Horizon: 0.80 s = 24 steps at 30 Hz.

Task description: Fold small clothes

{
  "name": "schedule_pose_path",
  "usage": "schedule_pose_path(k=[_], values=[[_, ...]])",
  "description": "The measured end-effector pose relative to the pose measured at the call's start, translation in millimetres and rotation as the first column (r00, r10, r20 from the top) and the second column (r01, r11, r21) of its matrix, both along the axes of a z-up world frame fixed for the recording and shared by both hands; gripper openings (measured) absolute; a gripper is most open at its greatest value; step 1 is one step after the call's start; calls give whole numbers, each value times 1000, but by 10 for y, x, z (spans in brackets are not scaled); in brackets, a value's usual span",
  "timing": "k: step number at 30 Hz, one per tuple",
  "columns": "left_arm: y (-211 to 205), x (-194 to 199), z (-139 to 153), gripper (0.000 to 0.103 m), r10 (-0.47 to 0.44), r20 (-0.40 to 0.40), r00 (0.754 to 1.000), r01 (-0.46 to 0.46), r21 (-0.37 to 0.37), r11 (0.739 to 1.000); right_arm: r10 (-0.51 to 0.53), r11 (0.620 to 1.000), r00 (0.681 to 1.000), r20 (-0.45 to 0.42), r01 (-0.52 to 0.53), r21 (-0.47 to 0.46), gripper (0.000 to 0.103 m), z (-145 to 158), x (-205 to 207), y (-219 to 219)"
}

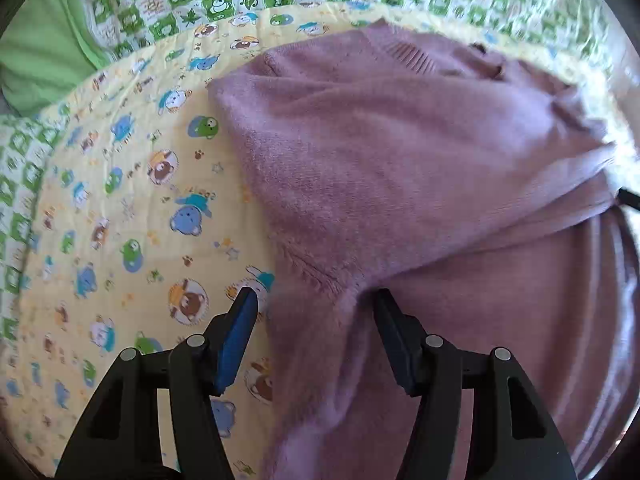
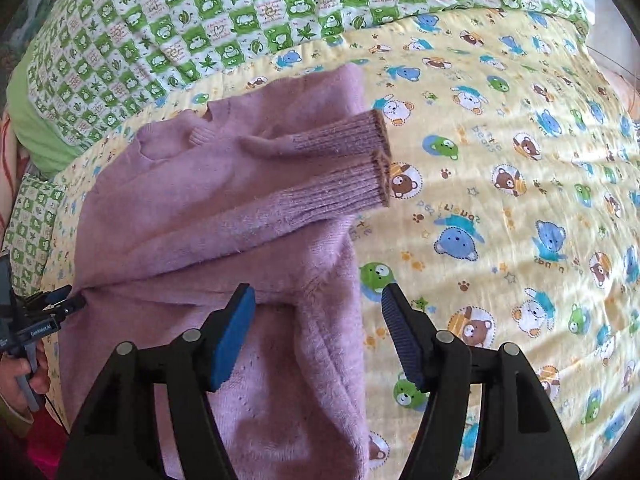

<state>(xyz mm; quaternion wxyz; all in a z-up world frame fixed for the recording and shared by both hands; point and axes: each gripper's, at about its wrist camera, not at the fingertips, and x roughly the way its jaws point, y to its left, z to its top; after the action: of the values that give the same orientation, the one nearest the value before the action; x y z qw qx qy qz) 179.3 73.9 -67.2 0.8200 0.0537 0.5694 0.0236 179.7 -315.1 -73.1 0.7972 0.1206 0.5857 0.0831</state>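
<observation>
Both grippers hang open over the bed: left gripper [image 1: 314, 296] and right gripper [image 2: 318, 294] hold nothing. Between them the pink sweater [image 2: 208, 216] lies on the yellow bear-print sheet [image 2: 500, 208], sleeves folded across.

On the yellow bear-print sheet [image 2: 500, 208], small blue lettering sits among the cartoon bears right of centre in the right wrist view; it appears upside down and seems to read "friends" and "little bears". At the lower left edge of that view, the left gripper [image 2: 66, 298] carries a white label beginning "Gen", the rest too small to read. The green checked quilt [image 2: 240, 12] has script squares, illegible.
</observation>
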Motion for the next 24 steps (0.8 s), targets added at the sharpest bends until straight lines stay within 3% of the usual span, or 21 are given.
schedule_pose_path(k=[2, 4, 10, 14, 15, 16, 18, 21, 22, 24], values=[[34, 27, -45, 47, 14, -13, 1000, -14, 38, 999, 26, 1000, 1000, 3, -26, -18, 67, -64, 53, 78], [81, 37, -79, 37, 51, -22, 998, -50, 29, 998, 66, 997, 998, -16, -67, -45, 67, -152, 108, 166], [430, -3, -39, 35, 203, -16, 979, -204, -116, 972, 147, 989, 989, -6, -147, -23, 69, -123, 39, 260], [520, -18, -53, 25, 252, -19, 967, -252, -172, 952, 231, 967, 973, -18, -232, -108, 69, -203, -11, 352], [524, -26, -59, 23, 259, -16, 966, -257, -175, 950, 234, 963, 972, -12, -233, -137, 63, -217, -2, 356], [528, -40, -56, 18, 265, -13, 964, -263, -175, 949, 219, 963, 976, -1, -216, -161, 43, -229, 21, 347], [583, -71, -15, 14, 300, 5, 954, -295, -174, 940, 143, 981, 990, -3, -142, -129, 16, -281, 82, 232], [746, -164, 2, 14, 364, 7, 931, -354, -222, 909, -25, 997, 999, 24, 27, -72, 11, -257, 118, -99], [760, -173, -31, 14, 360, -9, 933, -353, -227, 908, -66, 996, 998, 23, 67, -63, 10, -262, 105, -196], [686, -178, -54, 14, 312, -13, 950, -309, -188, 933, -87, 994, 996, -7, 87, -61, 10, -355, 79, -284]])
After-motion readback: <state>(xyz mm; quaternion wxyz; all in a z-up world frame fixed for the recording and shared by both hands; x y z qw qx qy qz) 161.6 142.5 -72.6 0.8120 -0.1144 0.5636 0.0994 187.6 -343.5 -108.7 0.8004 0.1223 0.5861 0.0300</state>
